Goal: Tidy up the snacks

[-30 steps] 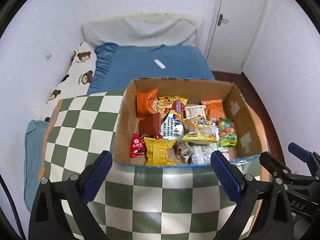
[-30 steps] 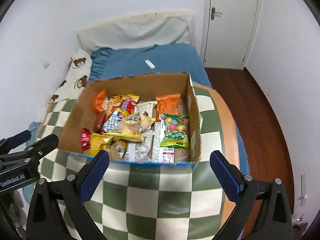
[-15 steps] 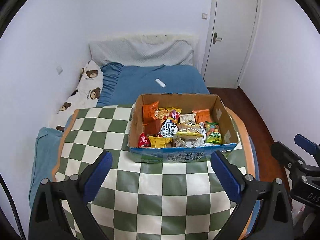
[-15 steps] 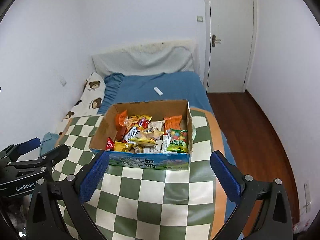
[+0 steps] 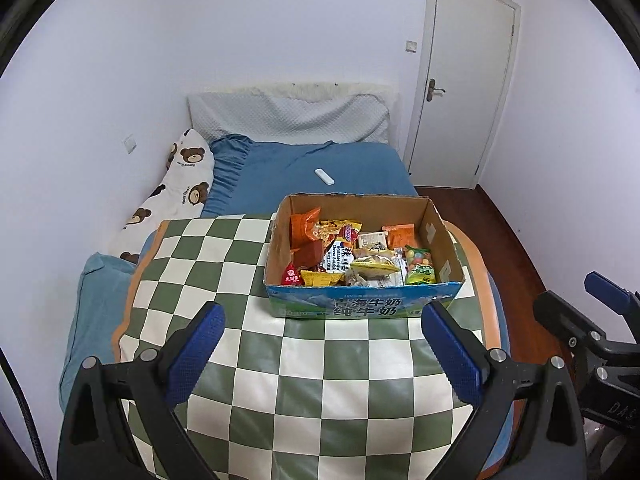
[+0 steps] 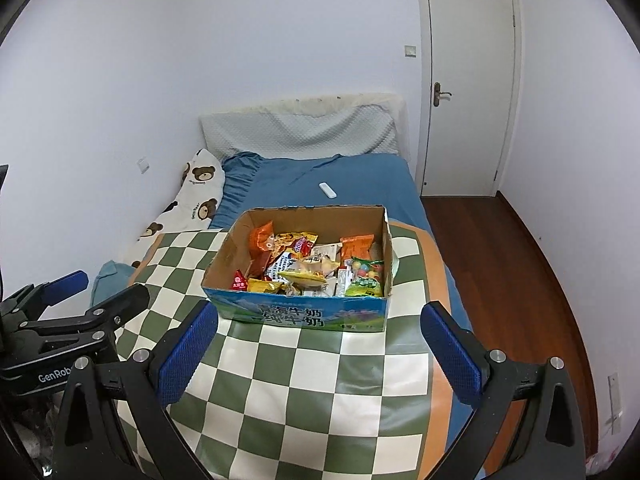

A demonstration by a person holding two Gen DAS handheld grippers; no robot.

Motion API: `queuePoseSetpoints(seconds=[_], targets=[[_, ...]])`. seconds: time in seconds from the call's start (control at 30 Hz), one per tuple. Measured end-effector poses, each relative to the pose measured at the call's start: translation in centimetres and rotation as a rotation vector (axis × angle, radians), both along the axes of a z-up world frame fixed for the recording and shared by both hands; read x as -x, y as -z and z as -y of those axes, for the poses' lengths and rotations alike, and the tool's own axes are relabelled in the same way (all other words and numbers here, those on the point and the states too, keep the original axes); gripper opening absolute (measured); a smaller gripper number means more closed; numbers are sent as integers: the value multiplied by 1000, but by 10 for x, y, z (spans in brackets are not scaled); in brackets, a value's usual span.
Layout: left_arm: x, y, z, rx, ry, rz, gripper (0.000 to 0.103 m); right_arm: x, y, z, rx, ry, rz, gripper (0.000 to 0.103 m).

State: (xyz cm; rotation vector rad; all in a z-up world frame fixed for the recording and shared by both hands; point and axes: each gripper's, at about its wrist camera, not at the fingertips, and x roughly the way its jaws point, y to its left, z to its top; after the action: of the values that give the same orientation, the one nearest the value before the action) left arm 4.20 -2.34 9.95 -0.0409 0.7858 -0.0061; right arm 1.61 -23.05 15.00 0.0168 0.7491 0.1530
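An open cardboard box [image 5: 360,308] with blue printed sides sits on a green-and-white checkered mat [image 5: 312,380]; it also shows in the right wrist view [image 6: 296,316]. Several snack packets fill it: an orange bag [image 5: 302,226], a yellow packet [image 5: 320,278], a green candy bag [image 5: 419,267]. My left gripper [image 5: 324,354] is open and empty, held back from the box's near side. My right gripper [image 6: 320,350] is open and empty, also back from the box. Each gripper shows at the edge of the other's view.
The mat lies on a bed with a blue sheet [image 5: 320,160]. A white remote [image 5: 324,176] lies on the sheet. A bear-print pillow [image 5: 176,192] rests along the left wall. A white door [image 5: 460,92] and wooden floor [image 6: 520,272] are at right.
Both grippers have pulled back and up from the box, so it now looks smaller and farther away. Both stay open and empty. The box has not moved.
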Motion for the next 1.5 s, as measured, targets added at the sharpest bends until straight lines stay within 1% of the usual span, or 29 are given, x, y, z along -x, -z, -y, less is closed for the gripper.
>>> queuePoseSetpoints(seconds=[0.23,0.4,0.57,0.67,0.83,1.07,1.5], targets=[[-18,14,0,-12,-24,-14,103,-18,11,3,3,15,1,103],[-37,23,0,-24,-39,-9,103,-41,22,7,4,39,1,103],[-59,36,0,-35,-51,-38,103,-69,40,8,10,58,-13,103],[-70,44,1,-47,-55,-53,103,-85,53,8,12,64,-39,103],[-83,56,3,-60,-56,-76,103,-101,72,8,24,83,-72,103],[-90,62,3,-58,-58,-91,103,-107,84,9,33,95,-89,103],[-92,65,3,-60,-56,-88,103,-108,81,7,41,95,-91,103]])
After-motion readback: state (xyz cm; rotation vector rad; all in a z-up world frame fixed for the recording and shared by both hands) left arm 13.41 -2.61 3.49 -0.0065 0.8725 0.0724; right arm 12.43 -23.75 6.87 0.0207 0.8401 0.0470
